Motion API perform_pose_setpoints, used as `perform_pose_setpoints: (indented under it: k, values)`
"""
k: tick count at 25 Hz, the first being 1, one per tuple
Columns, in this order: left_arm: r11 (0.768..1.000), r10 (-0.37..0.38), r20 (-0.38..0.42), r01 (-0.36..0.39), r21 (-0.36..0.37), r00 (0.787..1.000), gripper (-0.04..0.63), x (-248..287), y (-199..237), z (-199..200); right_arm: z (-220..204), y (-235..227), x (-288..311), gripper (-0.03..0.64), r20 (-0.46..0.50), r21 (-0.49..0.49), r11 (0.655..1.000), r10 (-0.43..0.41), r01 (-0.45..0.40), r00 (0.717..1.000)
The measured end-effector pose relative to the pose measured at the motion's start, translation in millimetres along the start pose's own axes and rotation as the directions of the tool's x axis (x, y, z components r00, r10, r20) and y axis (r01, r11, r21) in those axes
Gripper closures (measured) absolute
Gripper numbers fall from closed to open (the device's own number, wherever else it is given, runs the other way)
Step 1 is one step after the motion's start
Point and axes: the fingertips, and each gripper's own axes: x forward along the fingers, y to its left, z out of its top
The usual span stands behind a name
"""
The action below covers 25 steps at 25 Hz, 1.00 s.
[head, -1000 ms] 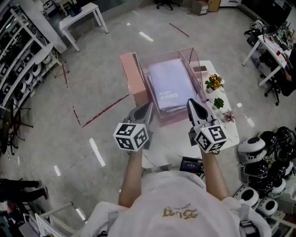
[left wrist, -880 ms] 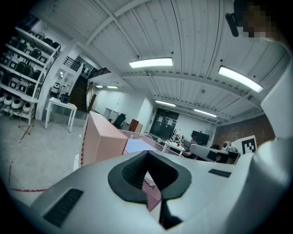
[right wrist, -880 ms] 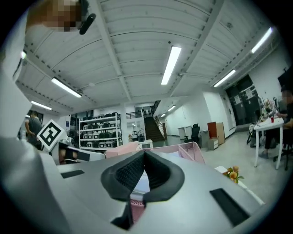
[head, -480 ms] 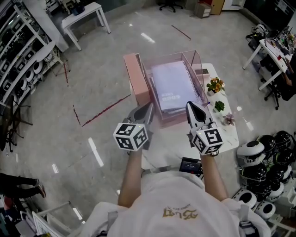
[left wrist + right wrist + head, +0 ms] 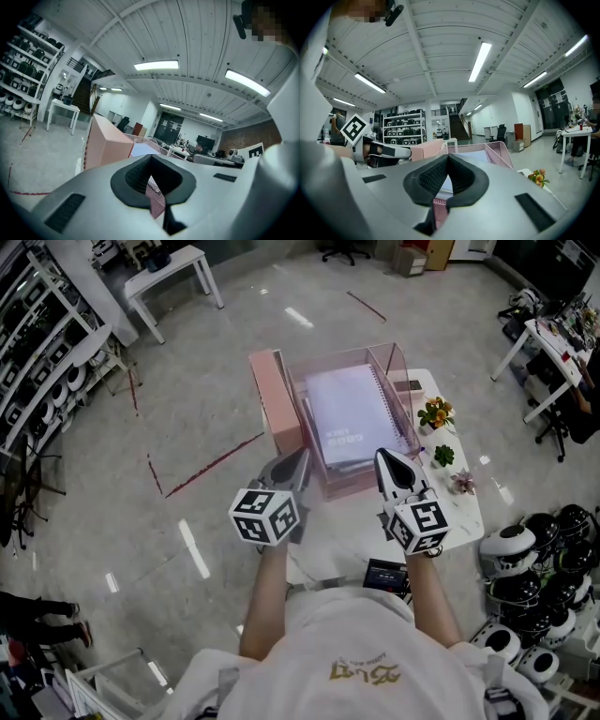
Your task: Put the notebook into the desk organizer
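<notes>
The lilac spiral notebook (image 5: 349, 413) lies flat on other papers inside the pink mesh desk organizer (image 5: 384, 357). My left gripper (image 5: 302, 457) hovers at the organizer's near left corner, jaws together with nothing between them. My right gripper (image 5: 382, 456) hangs over the near right corner, also shut and empty. In the left gripper view the closed jaws (image 5: 151, 161) point at the organizer's mesh (image 5: 157, 199). In the right gripper view the closed jaws (image 5: 447, 159) face the mesh tray (image 5: 497, 152) and the notebook (image 5: 466, 157).
A pink box (image 5: 275, 399) stands against the organizer's left side. The small white table (image 5: 459, 512) also carries three little potted plants (image 5: 434, 412) on the right and a black device (image 5: 386, 575) at its near edge. Helmets (image 5: 544, 540) are piled on the floor to the right.
The right gripper has drifted slightly left and toward me. The left gripper and the notebook have stayed put.
</notes>
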Motion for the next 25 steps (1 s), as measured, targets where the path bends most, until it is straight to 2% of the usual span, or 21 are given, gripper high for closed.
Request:
perform_pose_setpoints:
  k: [25]
  values:
    - [1.0,0.008,-0.005,-0.008,-0.004,1.0,0.577,3,5,-1,-12,-1,9,0.604,-0.024,0.038,0.999,0.026,-0.025,0.999]
